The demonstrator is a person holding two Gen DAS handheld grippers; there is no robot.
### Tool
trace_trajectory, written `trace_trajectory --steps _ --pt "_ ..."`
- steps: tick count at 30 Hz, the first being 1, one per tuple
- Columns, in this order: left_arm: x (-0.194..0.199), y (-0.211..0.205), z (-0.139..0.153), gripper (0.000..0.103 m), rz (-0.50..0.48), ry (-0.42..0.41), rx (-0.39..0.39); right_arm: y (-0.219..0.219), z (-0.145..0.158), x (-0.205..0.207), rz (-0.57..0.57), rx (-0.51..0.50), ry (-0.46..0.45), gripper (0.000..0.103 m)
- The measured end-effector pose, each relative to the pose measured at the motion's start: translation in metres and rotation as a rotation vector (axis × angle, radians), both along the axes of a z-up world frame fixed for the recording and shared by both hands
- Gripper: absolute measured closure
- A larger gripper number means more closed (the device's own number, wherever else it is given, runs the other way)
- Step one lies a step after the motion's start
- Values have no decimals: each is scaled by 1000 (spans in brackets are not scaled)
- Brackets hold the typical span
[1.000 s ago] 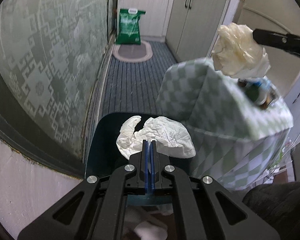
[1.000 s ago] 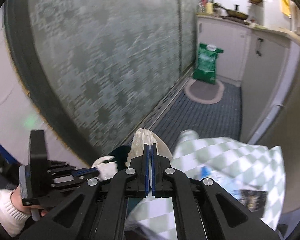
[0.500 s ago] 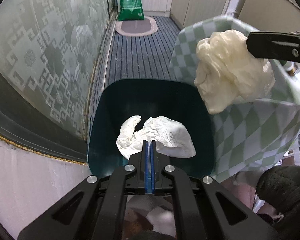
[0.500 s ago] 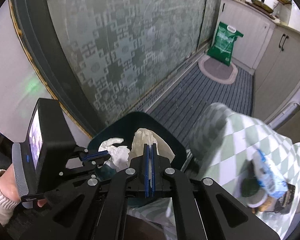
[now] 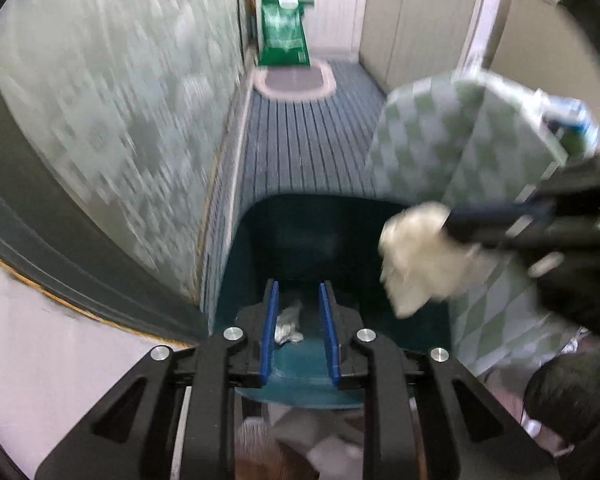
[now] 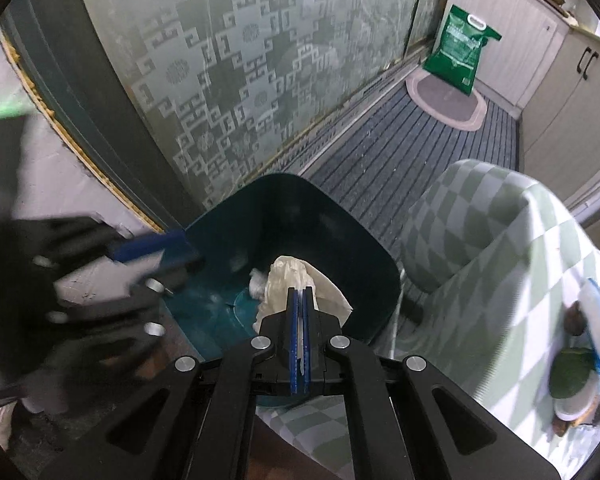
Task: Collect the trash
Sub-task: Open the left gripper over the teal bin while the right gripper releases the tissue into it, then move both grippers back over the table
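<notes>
Narrow kitchen passage, striped floor mat (image 6: 400,152) running beside a frosted patterned glass door (image 6: 236,72); dark teal bin (image 5: 312,224) standing on the floor just beside that door.

Nearest the bin's front rim: left claw (image 5: 299,320), jaws opening, blue pads apart, nothing pressed between them. Small crumpled white wad (image 5: 288,324) seen through the gap, down inside the bin, apparently just let go; blurred, so hard to say whether landed or falling.

Over the bin's right side: right claw (image 6: 300,340), pads together, clamped on a crumpled cream plastic wrapper (image 6: 296,284) that hangs above the bin's mouth, not yet inside. White wad (image 6: 257,282) visible on the bin floor just beside the wrapper's edge.

Against the bin's right wall: desk under a green checked cloth (image 6: 480,240), with a bowl and packet near its far edge. Beyond the bin, well apart: oval mat, green sack (image 6: 460,60), pale cabinets (image 5: 420,20).

Likely risks: wrapper light and springy, so a release too near the rim could let it drift onto the cloth or floor; film may cling to a pad; both claws crowd the same opening, so a knock between them or against the rim could tip the bin.
</notes>
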State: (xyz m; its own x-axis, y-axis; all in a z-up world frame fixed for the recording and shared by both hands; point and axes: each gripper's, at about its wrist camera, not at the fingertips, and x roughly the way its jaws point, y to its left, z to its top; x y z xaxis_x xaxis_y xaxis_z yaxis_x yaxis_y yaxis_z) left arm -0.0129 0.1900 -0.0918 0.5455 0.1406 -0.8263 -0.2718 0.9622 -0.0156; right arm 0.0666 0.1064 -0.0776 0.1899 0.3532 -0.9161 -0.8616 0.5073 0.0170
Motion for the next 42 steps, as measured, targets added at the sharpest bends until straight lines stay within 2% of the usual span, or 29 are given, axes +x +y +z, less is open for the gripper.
trace_trajectory --steps 6,13,15,17,19,20,22,30,35,42 --pt "-24 -6 53 80 34 -224 44 9 -14 0 5 -28 18 102" --pt "-40 -14 89 80 40 -424 82 19 -29 -7 29 -56 36 101" --pt "-46 -14 97 73 49 -477 81 22 -35 -10 54 -68 57 99" --pt "-55 -13 105 62 66 -541 71 24 -38 -11 56 -66 64 89" --pt "-62 -10 114 59 78 -587 59 26 -37 -13 57 -46 74 59" --pt "-65 -10 118 58 79 -605 53 26 -35 -13 55 -33 75 55" --pt "-69 -15 124 53 75 -628 47 25 -25 -14 55 8 67 54" --pt "-63 -32 137 48 29 -658 19 3 35 -2 3 169 -47 54" --pt "-54 -48 145 44 -4 -677 -29 -39 76 17 -69 256 -127 53" --pt "-26 -75 138 42 -51 -630 -83 -117 109 50 -200 308 -208 50"
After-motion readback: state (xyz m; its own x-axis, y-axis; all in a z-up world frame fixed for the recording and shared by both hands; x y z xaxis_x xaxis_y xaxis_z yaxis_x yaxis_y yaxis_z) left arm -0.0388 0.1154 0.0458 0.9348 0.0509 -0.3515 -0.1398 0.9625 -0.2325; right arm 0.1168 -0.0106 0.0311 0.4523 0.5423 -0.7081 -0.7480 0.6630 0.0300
